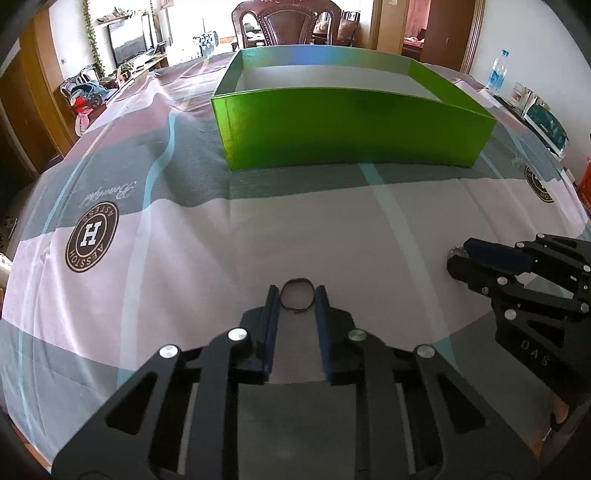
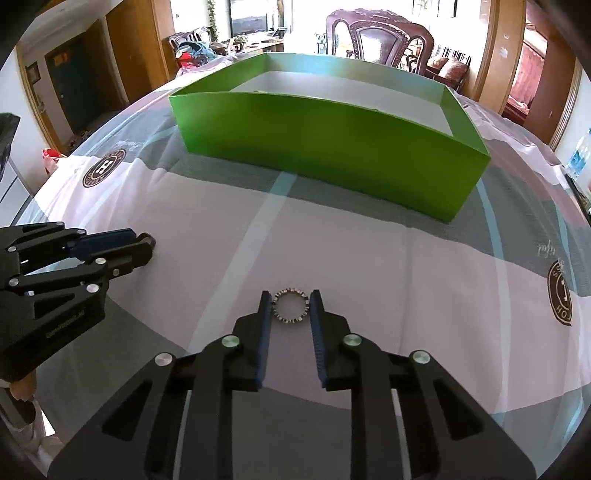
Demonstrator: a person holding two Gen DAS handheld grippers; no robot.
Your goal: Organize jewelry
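Observation:
A thin dark ring-shaped band (image 1: 296,294) lies flat on the tablecloth between the fingertips of my left gripper (image 1: 296,295), which is open around it. A silver beaded bracelet (image 2: 290,305) lies flat between the fingertips of my right gripper (image 2: 290,300), also open, fingers close beside it. Each gripper shows in the other's view: the right gripper (image 1: 466,258) at right edge, the left gripper (image 2: 142,246) at left edge. An open green box (image 1: 343,122) with a white inside stands farther back; it also shows in the right wrist view (image 2: 325,147).
The table carries a grey, white and pink cloth (image 1: 184,240) with round brown logos (image 1: 92,238). A water bottle (image 1: 497,72) and packages (image 1: 543,122) stand at the far right. A carved wooden chair (image 2: 380,35) stands behind the box.

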